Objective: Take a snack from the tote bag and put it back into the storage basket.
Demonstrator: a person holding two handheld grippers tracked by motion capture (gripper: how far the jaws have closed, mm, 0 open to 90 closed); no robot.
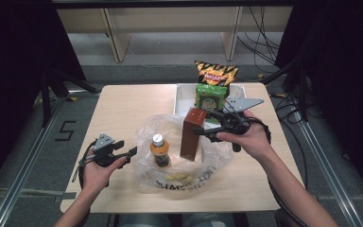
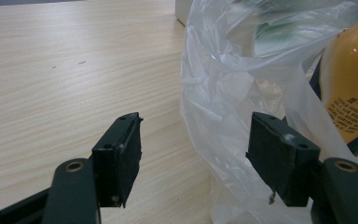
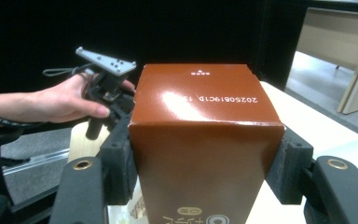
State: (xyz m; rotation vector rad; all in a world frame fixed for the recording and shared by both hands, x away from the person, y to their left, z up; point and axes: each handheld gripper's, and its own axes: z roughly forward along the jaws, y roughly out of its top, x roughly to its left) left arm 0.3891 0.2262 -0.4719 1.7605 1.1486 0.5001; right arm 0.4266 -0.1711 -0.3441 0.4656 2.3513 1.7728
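Observation:
A tall brown carton point(image 1: 192, 134) stands upright over the mouth of a clear plastic bag point(image 1: 208, 163) in the middle of the table. My right gripper point(image 1: 205, 129) is shut on its upper part from the right. In the right gripper view both pads press the sides of the carton point(image 3: 205, 140). An orange juice bottle point(image 1: 159, 150) with a white cap stands inside the bag. My left gripper point(image 1: 128, 152) is open at the bag's left edge. In the left gripper view a fold of the bag point(image 2: 214, 93) lies loose between the jaws, and the bottle point(image 2: 352, 88) is behind the film.
A white bin point(image 1: 183, 97) at the table's far side holds a green snack pack point(image 1: 211, 98) and a dark chip bag point(image 1: 216, 72). Bare wooden tabletop point(image 1: 123, 109) lies to the left. The table's front edge is near my forearms.

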